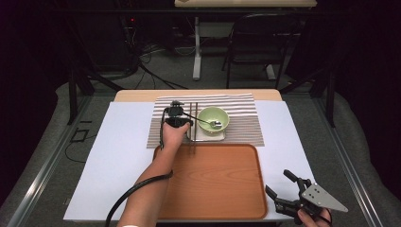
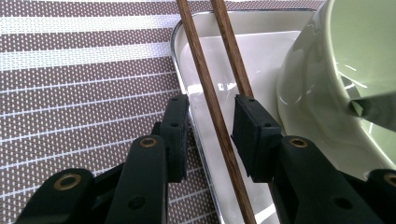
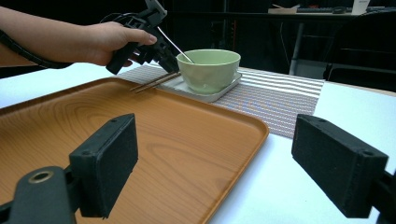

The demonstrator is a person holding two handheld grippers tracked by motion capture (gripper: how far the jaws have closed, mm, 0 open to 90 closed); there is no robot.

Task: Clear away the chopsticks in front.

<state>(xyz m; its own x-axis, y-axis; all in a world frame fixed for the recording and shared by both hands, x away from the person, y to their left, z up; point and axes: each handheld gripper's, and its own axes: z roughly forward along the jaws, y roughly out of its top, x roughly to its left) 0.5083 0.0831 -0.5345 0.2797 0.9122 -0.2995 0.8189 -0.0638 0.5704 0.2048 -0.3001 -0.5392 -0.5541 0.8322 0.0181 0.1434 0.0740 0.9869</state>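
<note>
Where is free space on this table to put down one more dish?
The wooden tray is bare. White table lies free left of the striped mat. Crowded: bowl, white plate, chopsticks and left claw.

The high view is looking forward and down from above the person's side, taking in the whole white-covered table (image 1: 118,156), the large orange wooden tray (image 1: 213,179) and the brown-and-white striped placemat (image 1: 246,118) from well back. The left gripper view is looking steeply down from very close, along its black jaws, at the pair of brown wooden chopsticks (image 2: 210,93) and the white rectangular plate (image 2: 261,51). The right gripper view is sitting low near the table's edge, looking across the tray (image 3: 93,126) toward the pale green ceramic bowl (image 3: 208,67). All three are sharing the bowl (image 1: 213,118) (image 2: 355,60), plate and chopsticks.
</note>
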